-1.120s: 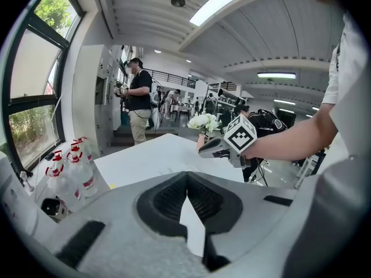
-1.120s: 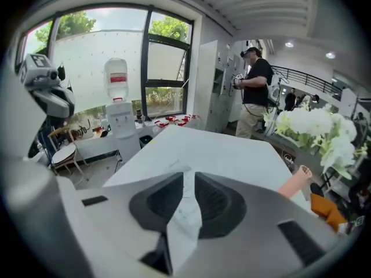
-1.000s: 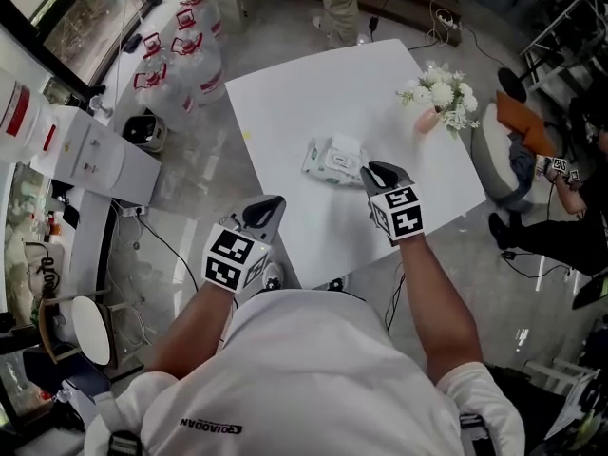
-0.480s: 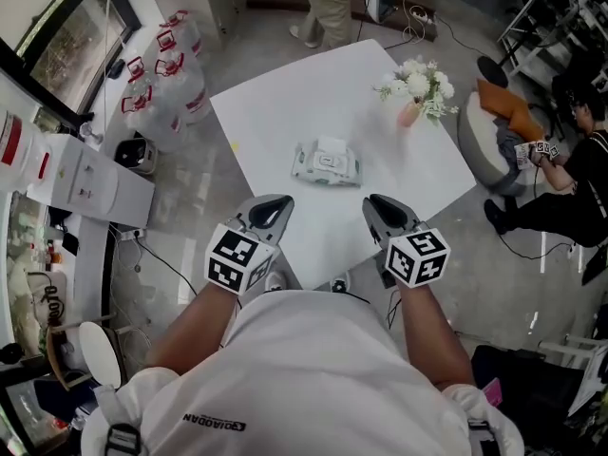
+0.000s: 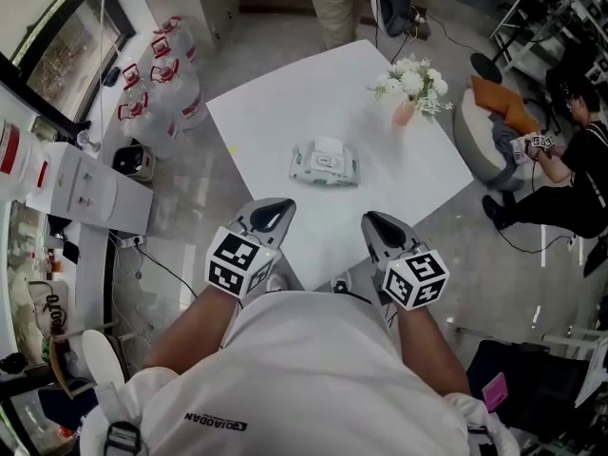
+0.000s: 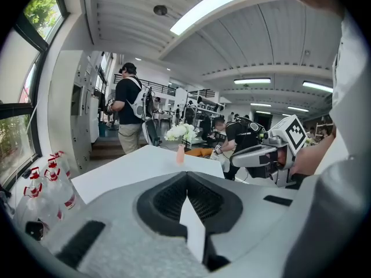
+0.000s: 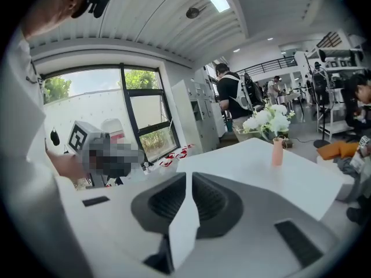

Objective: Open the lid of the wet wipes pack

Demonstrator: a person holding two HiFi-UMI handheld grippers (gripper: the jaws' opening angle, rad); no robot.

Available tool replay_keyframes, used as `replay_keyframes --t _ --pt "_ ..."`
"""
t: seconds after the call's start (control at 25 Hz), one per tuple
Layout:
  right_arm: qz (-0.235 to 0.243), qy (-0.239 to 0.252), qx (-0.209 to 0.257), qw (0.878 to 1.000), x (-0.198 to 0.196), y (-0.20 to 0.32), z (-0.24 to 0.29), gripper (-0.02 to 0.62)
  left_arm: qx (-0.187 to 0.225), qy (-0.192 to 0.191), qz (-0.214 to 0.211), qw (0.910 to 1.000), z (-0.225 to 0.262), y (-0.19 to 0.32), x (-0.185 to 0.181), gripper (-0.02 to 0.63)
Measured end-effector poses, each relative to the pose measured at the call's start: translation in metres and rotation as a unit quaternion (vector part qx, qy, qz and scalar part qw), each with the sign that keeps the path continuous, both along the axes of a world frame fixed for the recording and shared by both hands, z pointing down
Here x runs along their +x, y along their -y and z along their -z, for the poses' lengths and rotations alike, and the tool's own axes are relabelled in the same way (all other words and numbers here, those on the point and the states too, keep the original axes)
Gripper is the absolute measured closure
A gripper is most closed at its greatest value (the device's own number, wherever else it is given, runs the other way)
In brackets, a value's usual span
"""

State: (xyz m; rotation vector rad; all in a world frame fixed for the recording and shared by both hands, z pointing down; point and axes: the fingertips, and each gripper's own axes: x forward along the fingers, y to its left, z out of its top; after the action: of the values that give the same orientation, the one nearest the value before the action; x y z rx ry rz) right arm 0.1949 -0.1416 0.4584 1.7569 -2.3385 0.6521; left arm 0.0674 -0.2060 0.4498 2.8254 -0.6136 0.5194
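Wipes pack (image 5: 324, 164) lies flat mid-table (image 5: 285, 103), centre of the head view, slightly above middle. There's a white patch along its far edge; can't tell whether that's the lid.

Left gripper (image 5: 274, 212) is at lower centre-left, over the table's near left edge and well apart from the pack. In the left gripper view its jaws meet at the tips with nothing between them.

Right gripper (image 5: 377, 223) is at lower centre-right, over the near right edge, also well apart from the pack. Its jaws have just been closing. The right gripper view shows only a thin slit left between the pads, nothing in it, no contact with anything.

The two grippers sit side by side, flanking the table's near corner, tips pointing up-frame toward the pack.

Vase (image 5: 405, 112) with white flowers stands near the table's far right edge, upper right of the pack and clear of it.

Water bottles (image 5: 157, 79) are on the floor at upper left. One person sits at the right frame edge (image 5: 570, 150); another stands beyond the table's far corner (image 5: 337, 3).
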Motion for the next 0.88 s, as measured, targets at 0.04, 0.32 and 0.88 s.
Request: replay_keyframes --t 0.04,0.32,0.88 --pt "-0.001 0.002 0.001 1.000 -0.0014 -0.0004 0.0003 0.558 0.000 0.000 0.000 1.0000 0.0003 -0.0004 -0.0004 0.598" --pt "-0.008 0.006 0.005 1.000 -0.0029 -0.0017 -0.0032 0.587 -0.001 0.000 -0.004 1.0000 -0.0002 -0.0050 -0.0004 0.598" --pt "-0.001 -0.004 -0.001 1.000 -0.0074 -0.0024 -0.0094 0.591 0.005 0.000 -0.001 1.0000 0.0046 -0.0066 -0.0038 0.597"
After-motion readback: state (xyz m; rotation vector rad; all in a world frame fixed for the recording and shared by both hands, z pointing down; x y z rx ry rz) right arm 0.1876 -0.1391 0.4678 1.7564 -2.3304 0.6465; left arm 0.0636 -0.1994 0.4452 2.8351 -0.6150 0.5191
